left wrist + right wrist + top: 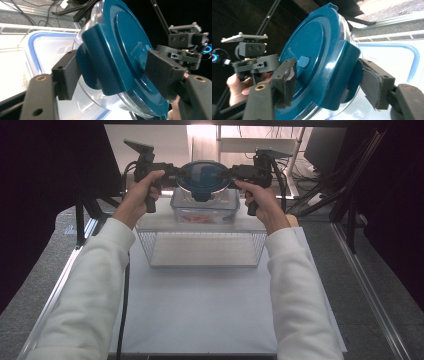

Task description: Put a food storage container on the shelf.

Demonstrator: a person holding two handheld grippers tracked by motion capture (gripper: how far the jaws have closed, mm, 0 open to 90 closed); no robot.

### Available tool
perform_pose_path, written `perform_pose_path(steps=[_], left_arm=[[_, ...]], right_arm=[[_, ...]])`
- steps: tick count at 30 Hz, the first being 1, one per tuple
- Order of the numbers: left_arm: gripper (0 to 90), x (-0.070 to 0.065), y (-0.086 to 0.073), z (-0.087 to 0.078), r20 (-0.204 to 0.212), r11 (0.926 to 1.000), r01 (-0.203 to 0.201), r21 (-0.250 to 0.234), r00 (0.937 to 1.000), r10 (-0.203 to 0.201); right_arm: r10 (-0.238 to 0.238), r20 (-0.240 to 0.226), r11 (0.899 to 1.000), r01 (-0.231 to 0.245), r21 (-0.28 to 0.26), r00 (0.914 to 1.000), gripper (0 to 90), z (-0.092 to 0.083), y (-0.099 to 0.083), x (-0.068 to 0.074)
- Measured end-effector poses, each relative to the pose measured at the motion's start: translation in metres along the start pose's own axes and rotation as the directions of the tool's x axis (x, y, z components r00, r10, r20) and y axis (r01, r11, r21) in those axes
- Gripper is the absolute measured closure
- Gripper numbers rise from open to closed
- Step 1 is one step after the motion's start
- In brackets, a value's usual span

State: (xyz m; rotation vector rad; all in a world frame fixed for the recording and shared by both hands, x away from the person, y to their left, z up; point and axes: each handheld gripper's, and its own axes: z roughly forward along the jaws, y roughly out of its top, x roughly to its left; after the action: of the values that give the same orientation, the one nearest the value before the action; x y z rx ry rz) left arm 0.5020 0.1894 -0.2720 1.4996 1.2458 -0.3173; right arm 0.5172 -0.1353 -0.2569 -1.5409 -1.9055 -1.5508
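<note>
Two white sleeves (95, 285) come in closest to us, one on each side of the white table (200, 320). At the end of each sleeve a hand holds a black gripper. The left gripper (176, 176) and the right gripper (232, 172) point at each other, and the round box (204, 180) sits right between them.

The round box has a blue-green lid and a see-through bowl under it. The lid has a fold-down flap on each side. The left gripper has its jaws around the left flap (100, 67), one jaw on top of the lid and one under the flap. The jaws stand fairly wide and both pads seem to press on it. The right gripper does the same on the right flap (342, 75), and its pads seem to touch too, so the round box is held from both sides.

Here is the thing that matters most. The round box is straight over a clear box (205, 209) with a blue rim on its lid. The clear box stands on top of a wire basket (202, 247). The round box looks very low over the clear box, but I cannot tell if it touches it yet.

Both hands are just as near, one on each side. I think the round box is being set down on the clear box, so it has to stay flat and go straight down, with neither side dipping first
</note>
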Motion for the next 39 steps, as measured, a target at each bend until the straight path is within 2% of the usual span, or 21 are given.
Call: perform_pose_path(steps=[1, 5, 8, 11, 12, 17, 18, 19, 21, 23, 25, 28, 30, 32, 33, 34, 35, 36, 37, 38, 39], left_arm=[[25.3, -0.003, 0.000, 0.000, -0.035, 0.9997, -0.024, -0.009, 0.9991, 0.023], [14.0, -0.008, -0.003, -0.005, -0.102, 0.9955, -0.082, -0.049, 0.9919, 0.076], [11.3, -0.010, -0.006, -0.011, -0.132, 0.9879, -0.142, -0.062, 0.9824, 0.133], [11.7, -0.015, -0.009, -0.018, -0.134, 0.9800, -0.185, -0.073, 0.9756, 0.174], [11.6, -0.016, -0.010, -0.020, -0.135, 0.9781, -0.193, -0.078, 0.9741, 0.181], [12.2, -0.025, -0.016, -0.030, -0.130, 0.9663, -0.235, -0.105, 0.9665, 0.221], [12.2, -0.028, -0.018, -0.031, -0.134, 0.9637, -0.242, -0.113, 0.9647, 0.227], [12.2, -0.030, -0.019, -0.033, -0.146, 0.9588, -0.263, -0.108, 0.9583, 0.246], [12.3, -0.035, -0.024, -0.036, -0.156, 0.9502, -0.290, -0.115, 0.9499, 0.271], [13.0, -0.039, -0.029, -0.039, -0.149, 0.9489, -0.287, -0.131, 0.9520, 0.268], [12.9, -0.041, -0.034, -0.042, -0.152, 0.9458, -0.294, -0.138, 0.9499, 0.273], [12.9, -0.043, -0.044, -0.047, -0.170, 0.9390, -0.319, -0.127, 0.9398, 0.297], [12.9, -0.044, -0.051, -0.050, -0.158, 0.9401, -0.320, -0.116, 0.9404, 0.301], [12.9, -0.046, -0.062, -0.056, -0.166, 0.9351, -0.336, -0.113, 0.9344, 0.315], [13.0, -0.047, -0.067, -0.058, -0.181, 0.9305, -0.349, -0.112, 0.9279, 0.326], [13.0, -0.047, -0.073, -0.061, -0.196, 0.9253, -0.363, -0.109, 0.9205, 0.338], [13.1, -0.047, -0.077, -0.062, -0.201, 0.9224, -0.370, -0.111, 0.9173, 0.344], [13.3, -0.047, -0.083, -0.064, -0.194, 0.9217, -0.371, -0.114, 0.9182, 0.345], [13.4, -0.046, -0.091, -0.066, -0.175, 0.9249, -0.363, -0.113, 0.9235, 0.341], [13.4, -0.046, -0.098, -0.067, -0.180, 0.9223, -0.370, -0.110, 0.9200, 0.348], [13.4, -0.046, -0.104, -0.066, -0.201, 0.9156, -0.390, -0.098, 0.9088, 0.366]], right_arm=[[-0.009, 0.017, 1.000, 0.009, -0.005, 0.9998, 27.5, 0.001, -0.001, 0.002], [-0.063, 0.069, 0.997, 0.067, -0.048, 0.9956, 12.1, -0.001, -0.004, 0.012], [-0.108, 0.079, 0.992, 0.113, -0.061, 0.9910, 10.3, -0.005, -0.006, 0.016], [-0.165, 0.081, 0.983, 0.170, -0.067, 0.9830, 9.9, -0.010, -0.008, 0.020], [-0.194, 0.078, 0.978, 0.199, -0.064, 0.9779, 9.9, -0.013, -0.010, 0.022], [-0.267, 0.107, 0.959, 0.275, -0.068, 0.9578, 9.9, -0.022, -0.017, 0.025], [-0.274, 0.109, 0.957, 0.283, -0.069, 0.9554, 9.9, -0.023, -0.018, 0.026], [-0.288, 0.110, 0.952, 0.296, -0.071, 0.9514, 9.9, -0.026, -0.019, 0.026], [-0.306, 0.108, 0.947, 0.314, -0.068, 0.9458, 9.9, -0.030, -0.022, 0.028], [-0.326, 0.108, 0.940, 0.334, -0.069, 0.9392, 10.1, -0.035, -0.026, 0.030], [-0.332, 0.104, 0.938, 0.340, -0.072, 0.9376, 10.2, -0.040, -0.029, 0.031], [-0.347, 0.109, 0.931, 0.356, -0.080, 0.9316, 11.3, -0.049, -0.036, 0.031], [-0.361, 0.111, 0.925, 0.371, -0.082, 0.9259, 12.3, -0.058, -0.042, 0.030], [-0.376, 0.110, 0.919, 0.385, -0.081, 0.9202, 13.4, -0.066, -0.050, 0.028], [-0.379, 0.102, 0.918, 0.388, -0.081, 0.9196, 14.1, -0.070, -0.054, 0.026], [-0.389, 0.099, 0.914, 0.397, -0.080, 0.9158, 14.6, -0.074, -0.059, 0.025], [-0.406, 0.107, 0.906, 0.415, -0.080, 0.9076, 15.2, -0.079, -0.063, 0.023], [-0.419, 0.117, 0.900, 0.429, -0.076, 0.9003, 15.5, -0.082, -0.067, 0.022], [-0.434, 0.122, 0.893, 0.444, -0.074, 0.8926, 16.2, -0.086, -0.072, 0.021], [-0.446, 0.124, 0.887, 0.456, -0.074, 0.8865, 16.9, -0.091, -0.079, 0.018], [-0.456, 0.128, 0.881, 0.468, -0.077, 0.8805, 17.1, -0.095, -0.084, 0.017]])
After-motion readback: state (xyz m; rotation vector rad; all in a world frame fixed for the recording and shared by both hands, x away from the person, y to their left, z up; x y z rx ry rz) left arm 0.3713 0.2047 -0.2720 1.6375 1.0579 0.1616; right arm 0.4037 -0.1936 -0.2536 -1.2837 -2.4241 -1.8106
